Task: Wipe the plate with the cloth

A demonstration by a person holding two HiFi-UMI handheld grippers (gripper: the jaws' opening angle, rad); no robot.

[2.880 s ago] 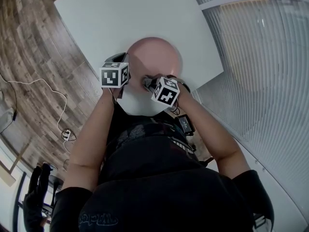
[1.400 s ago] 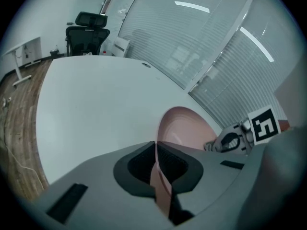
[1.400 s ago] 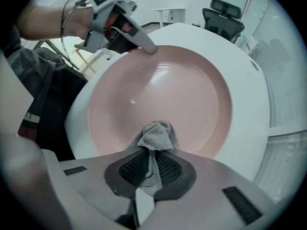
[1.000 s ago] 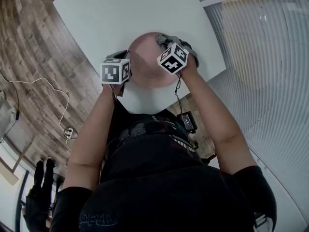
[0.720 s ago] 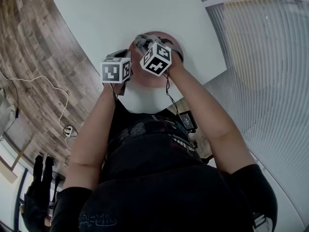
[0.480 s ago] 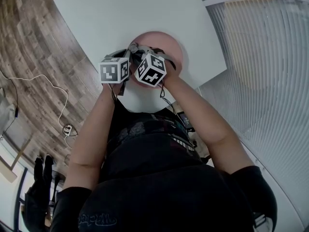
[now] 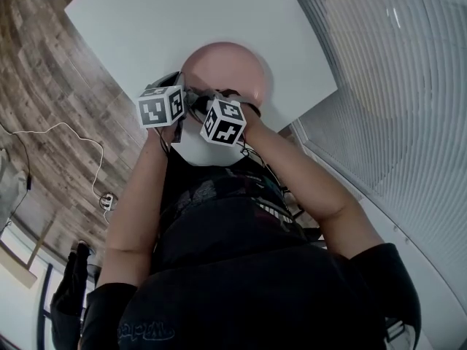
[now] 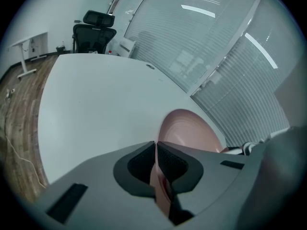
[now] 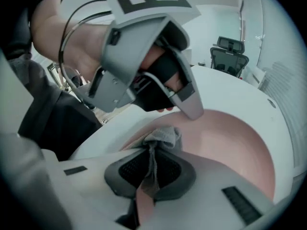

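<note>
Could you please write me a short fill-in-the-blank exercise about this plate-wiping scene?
1. The left gripper is shut on the pink plate's ____.
2. The cloth clamped in the right gripper is ____ in colour.
3. The table beneath the plate is ____.

Missing words: rim; grey; white.

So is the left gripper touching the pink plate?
Touching. The left gripper is pinched shut on the rim of the pink plate; the left gripper view shows it plainly.
</note>
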